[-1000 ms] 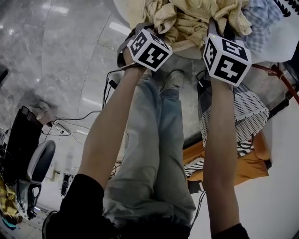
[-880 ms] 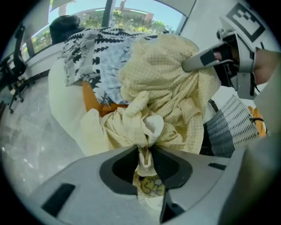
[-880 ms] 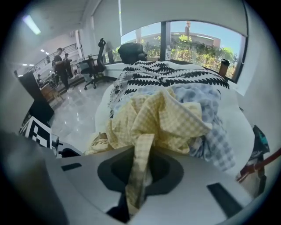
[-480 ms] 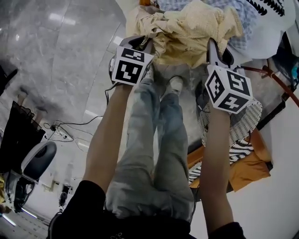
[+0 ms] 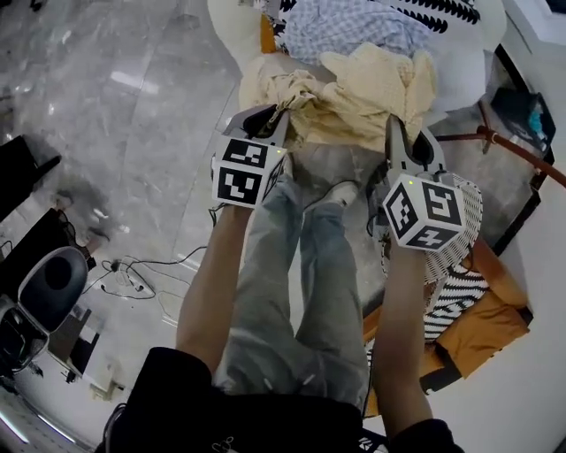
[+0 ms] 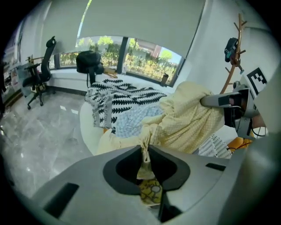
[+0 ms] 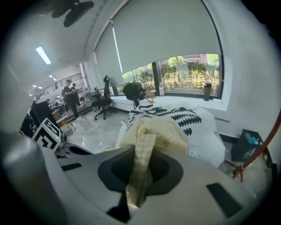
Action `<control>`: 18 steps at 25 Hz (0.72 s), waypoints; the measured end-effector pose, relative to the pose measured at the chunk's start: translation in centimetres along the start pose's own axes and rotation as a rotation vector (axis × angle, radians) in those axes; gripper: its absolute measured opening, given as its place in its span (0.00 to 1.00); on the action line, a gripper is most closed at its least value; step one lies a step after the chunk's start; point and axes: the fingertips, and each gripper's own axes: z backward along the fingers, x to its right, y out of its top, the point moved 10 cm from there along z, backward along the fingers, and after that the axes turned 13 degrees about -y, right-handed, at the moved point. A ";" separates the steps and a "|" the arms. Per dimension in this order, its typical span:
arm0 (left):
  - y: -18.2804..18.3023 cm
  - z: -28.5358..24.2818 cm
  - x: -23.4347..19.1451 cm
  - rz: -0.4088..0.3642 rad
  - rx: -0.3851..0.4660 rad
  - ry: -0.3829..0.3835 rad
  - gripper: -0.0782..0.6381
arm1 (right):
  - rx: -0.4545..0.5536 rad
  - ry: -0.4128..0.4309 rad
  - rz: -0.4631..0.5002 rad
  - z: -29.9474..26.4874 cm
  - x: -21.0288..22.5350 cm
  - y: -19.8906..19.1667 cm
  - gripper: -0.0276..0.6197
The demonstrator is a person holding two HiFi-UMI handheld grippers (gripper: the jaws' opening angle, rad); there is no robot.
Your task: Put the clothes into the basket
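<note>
Both tools are engaged on the same item. The left gripper (image 5: 272, 117) has its jaws closing, with a bunched fold of the yellow garment (image 5: 354, 97) pinched between the pads. The right gripper (image 5: 405, 133) stands at a narrow setting, clamped on a flat strip of the same garment. The garment spans between the two grippers and sags in the middle.

The white perforated basket (image 5: 469, 199) is taken as the reference. In the head view the garment is above and to the left of the basket, outside it. The right gripper's marker cube overlaps the basket's near rim in that view, and the left gripper sits further left of the basket. A white round cushion (image 5: 469, 62) lies beyond the basket and carries a blue checked cloth (image 5: 340, 35) and a black-and-white patterned cloth (image 5: 424, 9). Both cloths are outside the basket. A striped cloth (image 5: 455, 296) lies on the near side of the basket. The person's legs stand left of the basket.
</note>
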 end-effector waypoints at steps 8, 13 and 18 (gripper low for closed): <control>5.9 4.5 8.6 -0.074 0.072 -0.019 0.18 | 0.110 -0.039 -0.125 9.7 4.6 2.9 0.10; 10.0 6.9 16.5 -0.130 0.096 -0.055 0.18 | 0.153 -0.118 -0.213 17.1 8.6 4.6 0.10; 12.4 6.9 25.7 -0.174 0.108 -0.166 0.18 | 0.192 -0.246 -0.311 25.0 13.9 3.9 0.10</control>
